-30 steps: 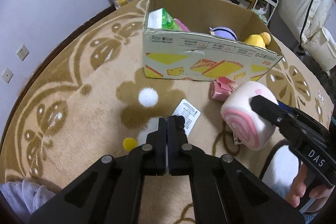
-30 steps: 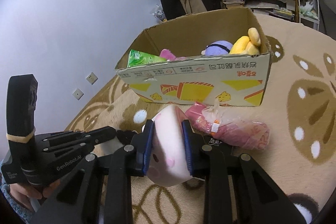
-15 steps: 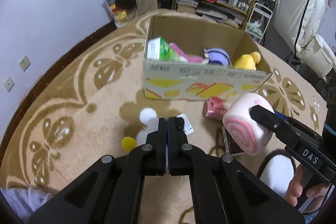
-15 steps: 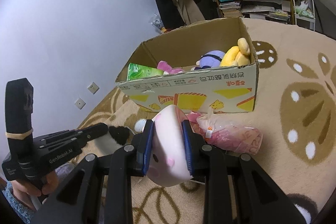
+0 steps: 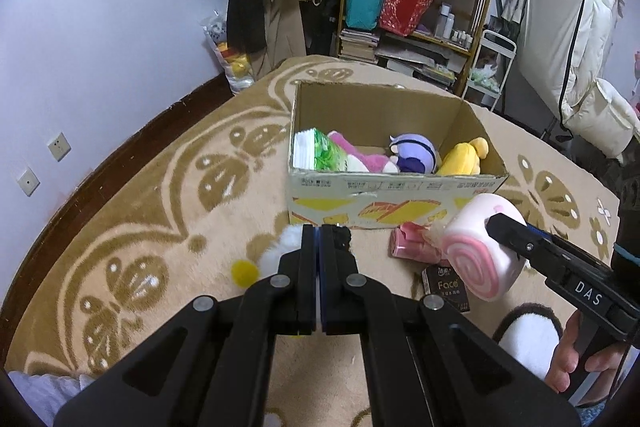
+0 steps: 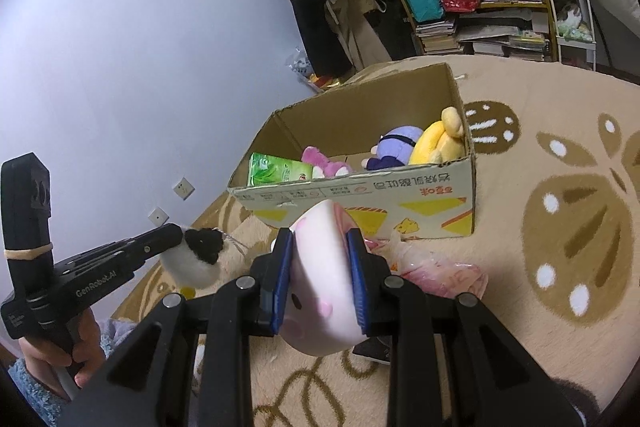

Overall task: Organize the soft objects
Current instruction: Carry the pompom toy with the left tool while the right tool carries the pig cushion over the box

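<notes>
The pink-and-white roll cushion [image 6: 320, 279] sits squeezed between the blue pads of the right gripper [image 6: 320, 275], lifted off the rug; its swirled end faces the left wrist camera, where the same cushion [image 5: 480, 255] shows ahead and to the right of the left gripper [image 5: 320, 251]. The left gripper's jaws are pressed together on a small black-and-white plush toy [image 6: 196, 259], which hangs from the tips; a little yellow ball [image 5: 245, 273] shows just left of those tips, low and close to the white fluff.

Just beyond both grippers stands an open cardboard box [image 5: 392, 191]; inside it lie a green tissue pack [image 5: 316, 155] at the left end, a pink plush [image 5: 360, 159] next to it, a purple plush [image 5: 412, 159] and a yellow plush [image 5: 464, 159] at the right end.

Under and just past the held cushion, a pink plastic bag [image 6: 440, 279] lies on the rug against the foot of the box; a dark small packet [image 5: 446, 289] lies beside it.

The beige patterned rug [image 5: 160, 211] covers the floor; behind the box, farther off, a shelf [image 5: 420, 7] is crowded with bags and books.
</notes>
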